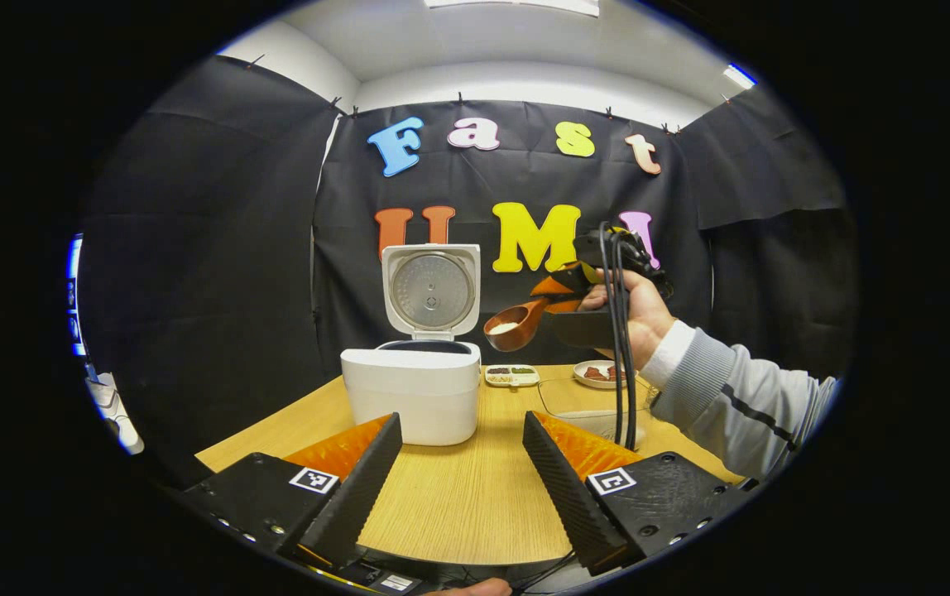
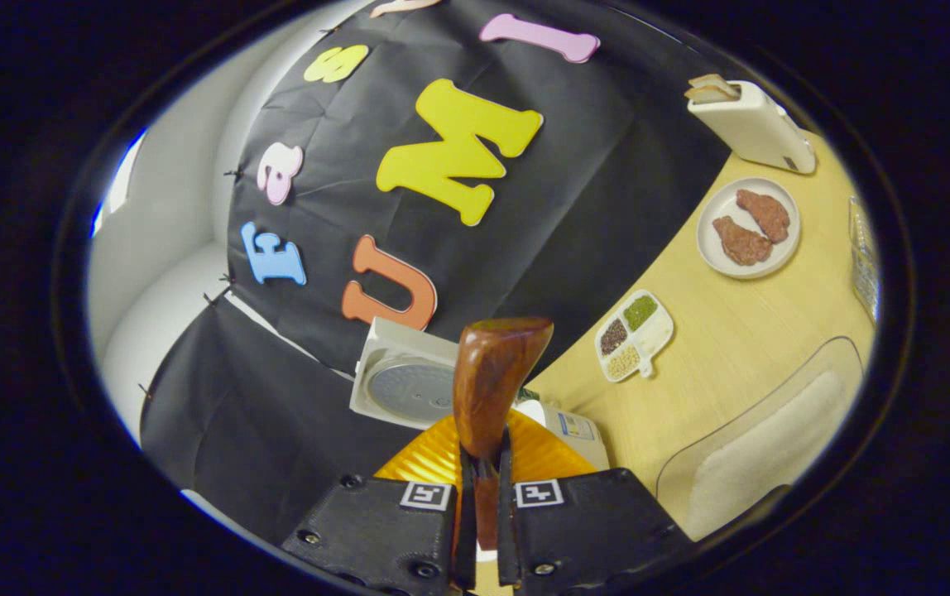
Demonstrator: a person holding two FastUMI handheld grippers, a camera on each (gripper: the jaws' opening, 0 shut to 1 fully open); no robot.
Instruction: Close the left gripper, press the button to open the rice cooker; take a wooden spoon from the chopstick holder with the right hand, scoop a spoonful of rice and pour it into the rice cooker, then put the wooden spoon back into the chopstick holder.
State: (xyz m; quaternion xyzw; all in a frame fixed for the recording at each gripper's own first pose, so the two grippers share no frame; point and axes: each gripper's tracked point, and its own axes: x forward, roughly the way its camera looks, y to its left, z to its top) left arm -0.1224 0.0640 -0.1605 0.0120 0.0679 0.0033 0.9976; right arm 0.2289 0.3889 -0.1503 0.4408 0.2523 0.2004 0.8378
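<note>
The right gripper (image 2: 482,497) was clamped on the handle of the wooden spoon (image 2: 491,372), its 2 fingers pressed in from either side with almost no gap beyond the handle's own width. In the left gripper view the same spoon (image 1: 516,324) hung in the air, just beside and above the open rice cooker (image 1: 413,389), with a small pale heap of rice in its bowl. The cooker's lid (image 1: 431,290) stood upright at the back, so the pot mouth lay open, below and ahead of the spoon's tip.

The left gripper (image 1: 463,472) was wide open and had hold of nothing; the cooker sat just ahead of its fingers, slightly toward the left one.

The spoon looked stiff and light, its polished wood likely smooth enough to twist between the pads if tipped quickly. The hold sat well back on the handle, far from the bowl, which seemed right for keeping the fingers out of the rice, though it gave the loaded bowl some leverage. The rice was loose and would spill at any early tilt, so the bowl probably needed to stay level until it was over the pot.

To the right of the right gripper lay a clear container of rice (image 2: 760,447), and farther ahead a divided dish (image 2: 634,335) and a plate (image 2: 746,228) holding 2 brown pieces.
</note>
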